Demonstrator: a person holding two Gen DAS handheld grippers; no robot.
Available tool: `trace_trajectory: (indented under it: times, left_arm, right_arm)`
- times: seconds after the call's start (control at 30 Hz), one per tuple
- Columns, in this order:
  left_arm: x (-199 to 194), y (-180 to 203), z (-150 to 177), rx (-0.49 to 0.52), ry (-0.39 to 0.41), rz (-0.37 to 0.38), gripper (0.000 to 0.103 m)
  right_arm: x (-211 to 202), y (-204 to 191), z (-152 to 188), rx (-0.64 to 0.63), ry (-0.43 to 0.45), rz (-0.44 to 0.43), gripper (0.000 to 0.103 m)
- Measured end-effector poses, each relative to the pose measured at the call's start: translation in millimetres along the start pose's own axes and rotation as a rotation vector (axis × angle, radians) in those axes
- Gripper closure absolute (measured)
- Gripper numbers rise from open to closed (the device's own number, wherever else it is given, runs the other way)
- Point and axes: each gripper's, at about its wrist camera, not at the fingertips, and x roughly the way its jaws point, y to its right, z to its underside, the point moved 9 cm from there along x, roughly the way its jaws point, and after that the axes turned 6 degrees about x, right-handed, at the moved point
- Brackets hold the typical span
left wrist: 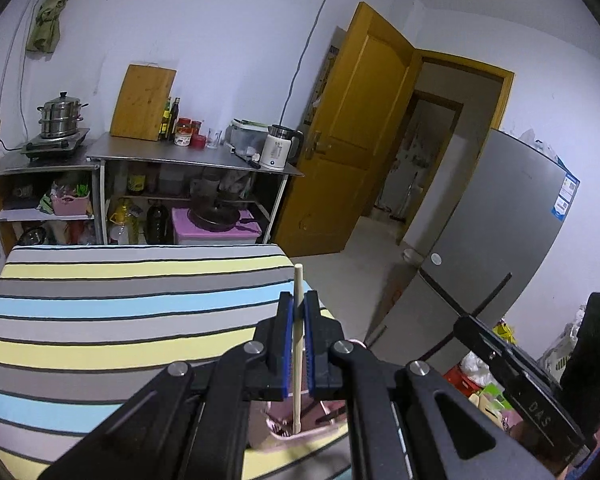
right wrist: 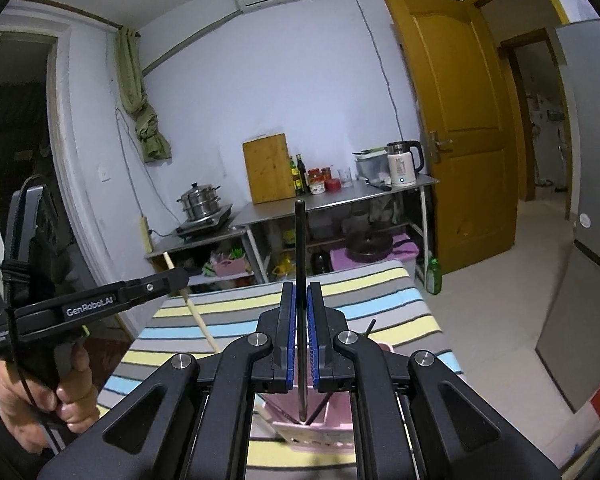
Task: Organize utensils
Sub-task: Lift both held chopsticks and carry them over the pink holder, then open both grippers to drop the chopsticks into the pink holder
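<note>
Fingers of both grippers are clamped, one stick each. Left gripper pinches one pale wooden chopstick between its blue pads; stick stands near upright, top end poking above the fingers, bottom end down by the rim of the pink basket. Right gripper pinches one dark chopstick the same way, upright, lower tip just above the pink basket. One more dark chopstick leans in that basket, tilted right. Basket count: one, sitting on the striped tabletop near its right edge, just below both grippers.

In the right wrist view the left gripper shows from the side with the pale stick running slantwise through it, one hand on its grip.

Background: one steel counter with one cutting board, one white kettle, two dark bottles and a few red-lidded jars; one stacked steamer pot on one burner; one yellow door, open; one grey fridge
</note>
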Motion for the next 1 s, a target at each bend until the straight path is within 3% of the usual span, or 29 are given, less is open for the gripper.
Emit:
trace_trajectory:
  times: [0.4,0.73,0.9,1.0]
  left_arm:
    - [32,-2,29,0.032,-0.023,0.01,0.097]
    - [34,-1,49,0.08,-0.059,-0.004,0.097]
    - [21,-2,50,0.063,-0.045,-0.007,0.092]
    - [9,-4,50,0.06,-0.029,-0.017,0.092]
  right_arm:
    - [34,24,37,0.008,-0.055,0.044,0.097]
    - [51,33,71,0.018,-0.148,0.06,0.097]
    - [42,31,70,0.009,-0.136,0.074,0.081]
    - [33,31,66,0.001,-0.12,0.084,0.077]
